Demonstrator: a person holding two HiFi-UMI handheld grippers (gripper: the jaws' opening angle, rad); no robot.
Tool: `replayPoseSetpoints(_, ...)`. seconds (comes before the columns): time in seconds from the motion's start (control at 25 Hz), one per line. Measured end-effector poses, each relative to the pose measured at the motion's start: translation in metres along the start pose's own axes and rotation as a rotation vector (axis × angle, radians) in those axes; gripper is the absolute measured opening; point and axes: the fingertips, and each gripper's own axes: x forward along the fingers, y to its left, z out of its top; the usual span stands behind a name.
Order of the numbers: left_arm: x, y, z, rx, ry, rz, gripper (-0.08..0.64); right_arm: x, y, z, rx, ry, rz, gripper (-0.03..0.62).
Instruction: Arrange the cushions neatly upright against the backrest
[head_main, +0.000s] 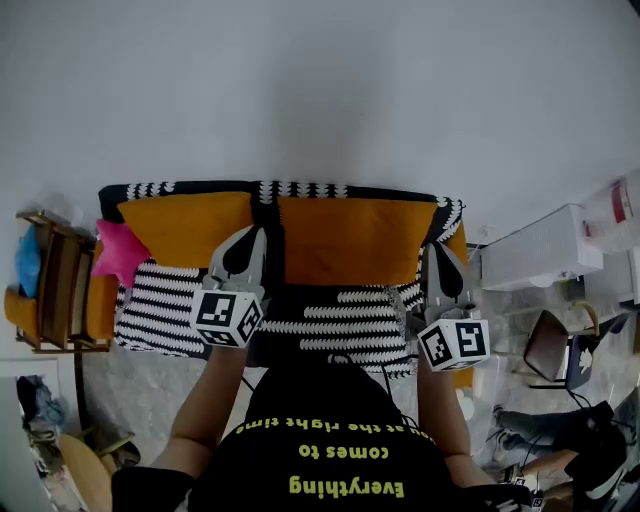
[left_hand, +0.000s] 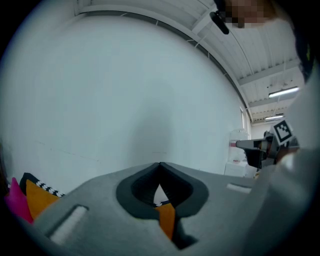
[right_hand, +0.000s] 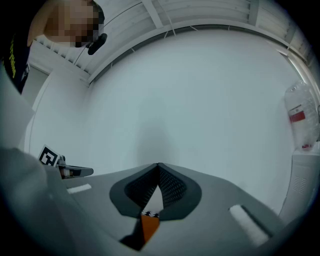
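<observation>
At the bottom of the head view, above the person's black shirt (head_main: 330, 440), both forearms reach forward and hold the left gripper (head_main: 252, 240) and the right gripper (head_main: 438, 252) about level, pointing at the sofa's backrest (head_main: 270, 190). Each pair of jaws is closed tip to tip with nothing between them. The left orange cushion (head_main: 185, 225) and right orange cushion (head_main: 355, 240) stand upright against the backrest at mid-frame, so that step appears done. If the pink cushion (head_main: 118, 250) at centre-left needs squaring, the next move calls for opening the left jaws and reaching to it.
</observation>
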Motion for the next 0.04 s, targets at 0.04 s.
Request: replayPoseSetpoints(0.04,0.0011,-0.001,-0.0004,-0.003,-0.003,0.001,0.002,0.0002,-0.002,-0.0003,0.0,-0.001,0.001,0.011)
